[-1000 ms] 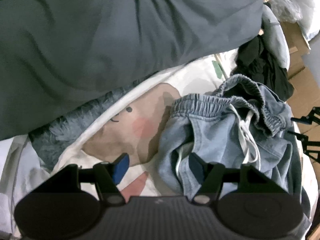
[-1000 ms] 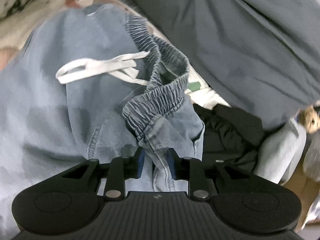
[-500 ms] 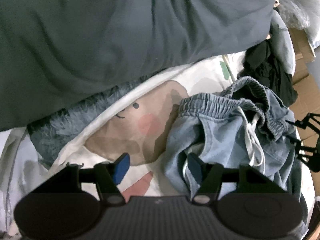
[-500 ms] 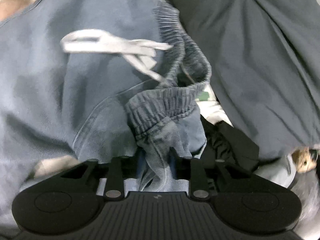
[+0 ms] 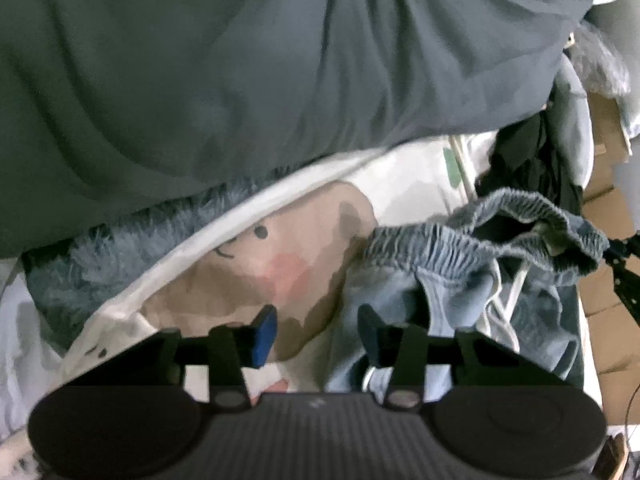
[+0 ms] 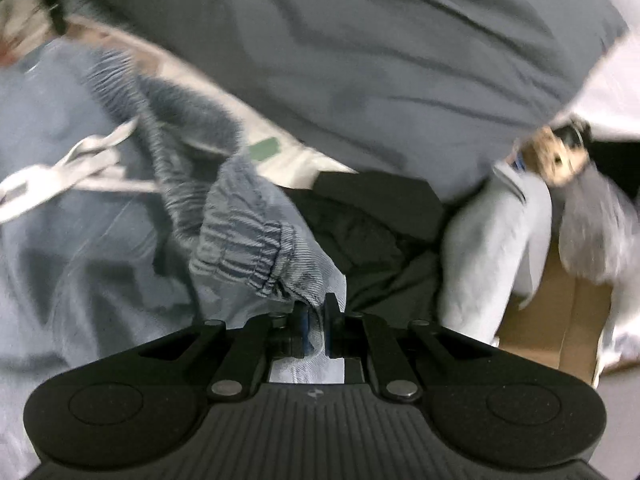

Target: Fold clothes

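Note:
A pair of light blue denim shorts [image 5: 440, 292] with an elastic waistband [image 5: 420, 240] and a white drawstring [image 5: 516, 292] lies crumpled on the bed. My left gripper [image 5: 316, 332] hovers at the shorts' left edge. Its jaws are closing, with the hem just inside the right finger [image 5: 368, 332] and the pads not pressing it. In the right wrist view my right gripper [image 6: 316, 320] is shut on a bunched piece of the waistband [image 6: 240, 248]. The rest of the shorts [image 6: 80, 220] and the drawstring [image 6: 68, 168] trail off to the left.
A dark grey duvet [image 5: 280, 80] fills the far side. Under the shorts is a white sheet with a bear print [image 5: 280, 256], beside a fluffy blue blanket [image 5: 100, 256]. A black garment [image 6: 380, 232], a pale grey garment [image 6: 492, 240] and cardboard boxes [image 6: 560, 320] lie to the right.
The left jaws have narrowed and slid closer to the shorts' left edge. The right jaws have shut on the waistband, rolled, and dragged it to the right.

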A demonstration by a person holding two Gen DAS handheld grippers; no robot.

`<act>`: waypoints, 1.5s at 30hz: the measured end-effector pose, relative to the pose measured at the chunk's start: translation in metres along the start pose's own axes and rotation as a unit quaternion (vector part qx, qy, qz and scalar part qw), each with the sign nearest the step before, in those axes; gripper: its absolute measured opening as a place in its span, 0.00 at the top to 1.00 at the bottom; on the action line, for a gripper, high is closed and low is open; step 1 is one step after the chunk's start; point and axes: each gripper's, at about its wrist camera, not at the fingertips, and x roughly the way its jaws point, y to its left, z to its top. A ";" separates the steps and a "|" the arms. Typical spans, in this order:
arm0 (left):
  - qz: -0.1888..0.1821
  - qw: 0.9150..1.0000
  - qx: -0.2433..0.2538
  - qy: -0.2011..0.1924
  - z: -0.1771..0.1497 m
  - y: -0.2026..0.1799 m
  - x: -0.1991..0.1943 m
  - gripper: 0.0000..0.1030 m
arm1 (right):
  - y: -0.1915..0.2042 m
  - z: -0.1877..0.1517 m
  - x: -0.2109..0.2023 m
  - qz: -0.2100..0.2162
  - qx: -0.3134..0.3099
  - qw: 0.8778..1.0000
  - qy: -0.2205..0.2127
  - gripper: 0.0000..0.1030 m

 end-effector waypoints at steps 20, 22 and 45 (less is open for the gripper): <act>-0.008 0.994 0.110 0.010 -0.004 -0.043 0.075 0.41 | -0.046 -0.018 0.032 -0.017 0.097 0.993 0.057 0.95; -0.010 0.993 0.117 0.013 -0.004 -0.045 0.073 0.45 | -0.045 -0.023 0.034 -0.016 0.099 0.993 0.064 0.95; -0.070 0.996 0.059 0.020 0.020 -0.017 0.085 0.44 | -0.026 -0.066 0.008 0.024 0.111 0.994 0.001 0.55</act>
